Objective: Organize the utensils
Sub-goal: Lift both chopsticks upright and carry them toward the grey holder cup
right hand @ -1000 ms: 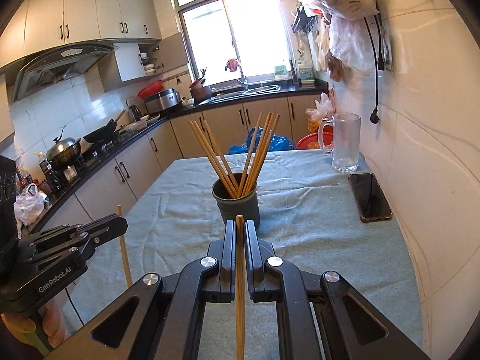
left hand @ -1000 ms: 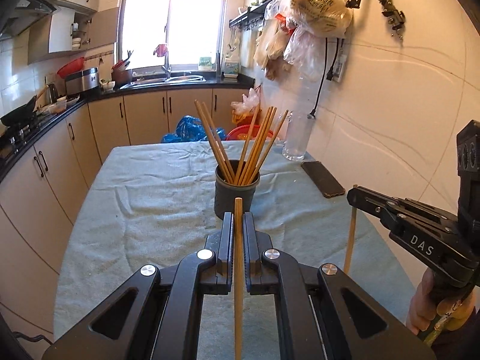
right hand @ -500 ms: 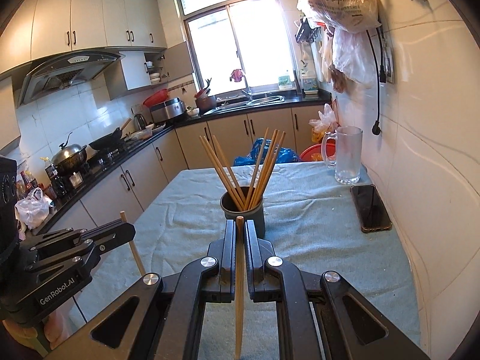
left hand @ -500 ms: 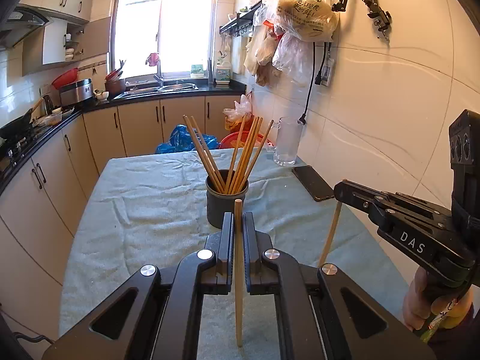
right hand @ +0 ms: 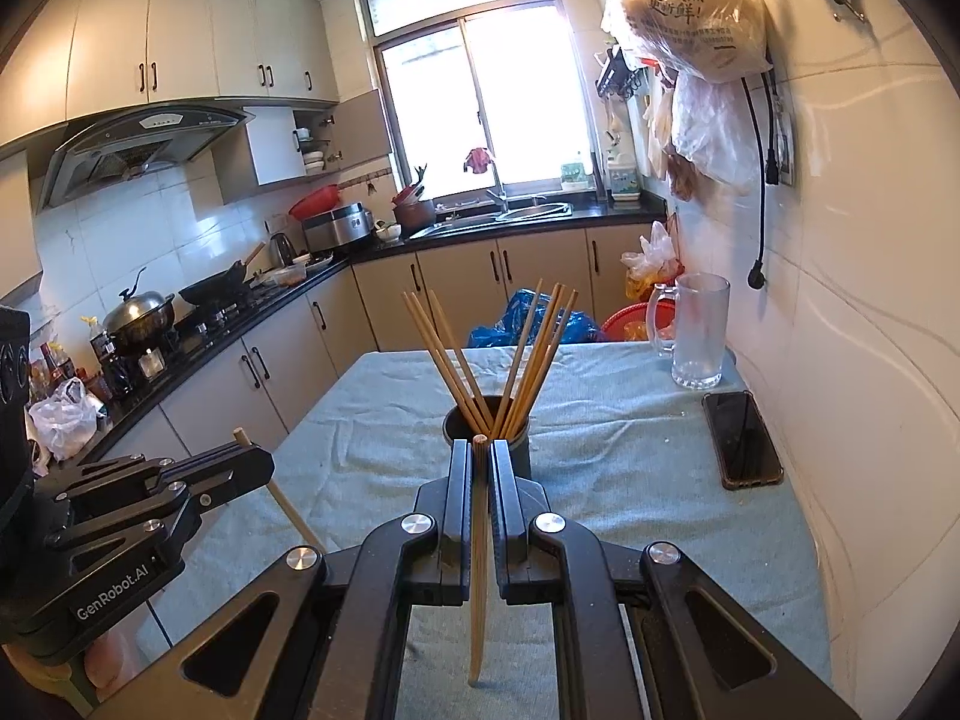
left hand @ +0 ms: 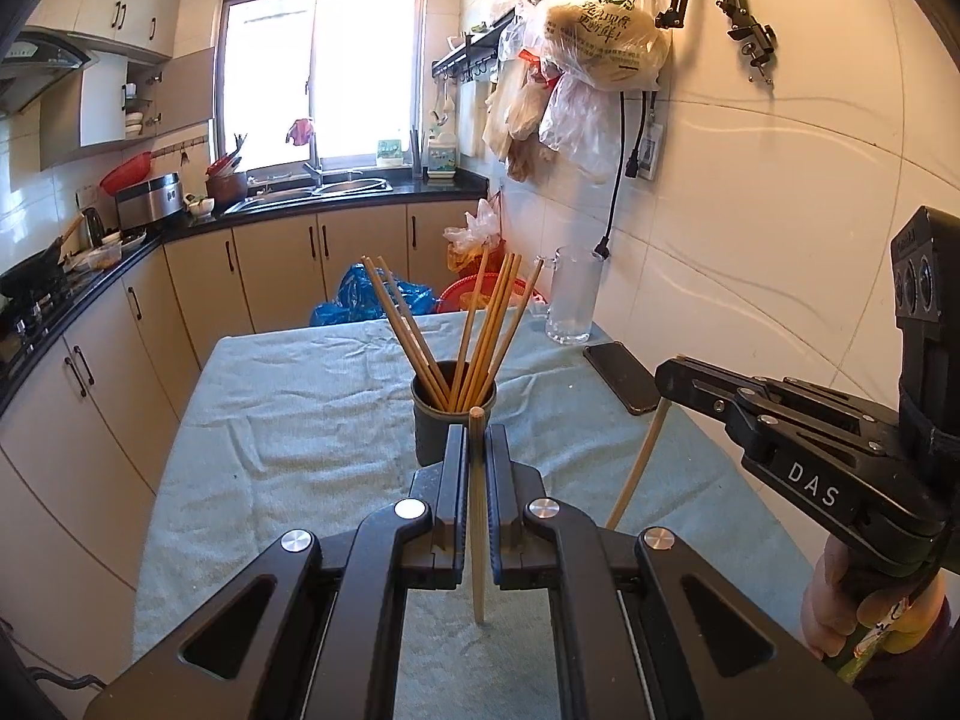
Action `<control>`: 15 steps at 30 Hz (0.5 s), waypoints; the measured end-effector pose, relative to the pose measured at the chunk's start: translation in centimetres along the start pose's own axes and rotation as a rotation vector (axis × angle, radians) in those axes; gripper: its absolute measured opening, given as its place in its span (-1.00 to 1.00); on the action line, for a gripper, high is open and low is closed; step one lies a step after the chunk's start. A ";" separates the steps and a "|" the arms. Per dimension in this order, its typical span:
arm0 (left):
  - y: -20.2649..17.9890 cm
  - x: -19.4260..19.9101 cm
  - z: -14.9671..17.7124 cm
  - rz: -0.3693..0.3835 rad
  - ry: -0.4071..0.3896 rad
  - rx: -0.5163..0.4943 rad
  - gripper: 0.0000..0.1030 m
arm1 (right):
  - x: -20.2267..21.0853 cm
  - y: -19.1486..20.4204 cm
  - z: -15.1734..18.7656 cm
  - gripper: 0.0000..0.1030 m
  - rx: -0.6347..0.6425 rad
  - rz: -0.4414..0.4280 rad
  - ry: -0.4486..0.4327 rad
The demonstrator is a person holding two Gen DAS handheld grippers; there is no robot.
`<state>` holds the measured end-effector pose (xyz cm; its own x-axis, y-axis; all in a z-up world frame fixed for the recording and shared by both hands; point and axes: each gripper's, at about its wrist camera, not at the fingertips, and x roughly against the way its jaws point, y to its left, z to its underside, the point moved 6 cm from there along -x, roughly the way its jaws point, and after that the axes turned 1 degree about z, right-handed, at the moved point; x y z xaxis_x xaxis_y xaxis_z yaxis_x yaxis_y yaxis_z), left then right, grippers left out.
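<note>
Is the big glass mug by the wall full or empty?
Empty, it seems. The glass mug stands upright on the table cloth, and you can see straight through it with no drink line or colour inside.

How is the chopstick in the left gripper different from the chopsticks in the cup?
The chopstick in the left gripper is single and stands nearly upright, clamped between shut jaws; the chopsticks in the cup are several, loose, fanned out and leaning on the rim. It hangs above the cloth; they rest inside the cup. All are plain light wood.

- Ahead of our black left gripper [left hand: 477,441], the dark grey cup [left hand: 433,433] carries tan chopsticks [left hand: 480,330].
- Under it we see a pale teal cloth [left hand: 288,420].
- Right of it lies a black phone [left hand: 621,375].
</note>
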<state>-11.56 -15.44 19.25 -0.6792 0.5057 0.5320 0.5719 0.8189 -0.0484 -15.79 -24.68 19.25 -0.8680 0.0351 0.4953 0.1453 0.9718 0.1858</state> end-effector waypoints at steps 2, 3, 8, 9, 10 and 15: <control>0.1 0.0 -0.1 -0.002 -0.002 -0.004 -0.90 | -0.1 0.1 -0.2 -0.88 0.004 0.000 -0.001; 0.2 -0.1 -0.2 -0.003 -0.001 -0.005 -0.90 | -0.1 0.1 -0.3 -0.88 0.006 0.000 -0.002; 0.5 -0.6 -0.7 -0.009 0.009 -0.011 -0.90 | -0.4 0.3 -0.8 -0.88 0.023 0.000 -0.004; 0.6 -0.7 -0.7 -0.009 0.010 -0.011 -0.90 | -0.4 0.4 -0.9 -0.88 0.025 0.000 -0.004; 0.7 -0.7 -0.7 -0.011 0.013 -0.012 -0.90 | -0.4 0.5 -1.0 -0.88 0.030 0.001 -0.004; 1.4 -0.9 -1.2 -0.014 0.023 -0.014 -0.90 | -0.7 0.9 -1.4 -0.88 0.047 0.002 0.002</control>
<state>-9.63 -15.09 19.72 -0.6769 0.4875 0.5515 0.5684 0.8223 -0.0293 -14.38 -24.16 20.25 -0.8668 0.0368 0.4973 0.1248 0.9816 0.1448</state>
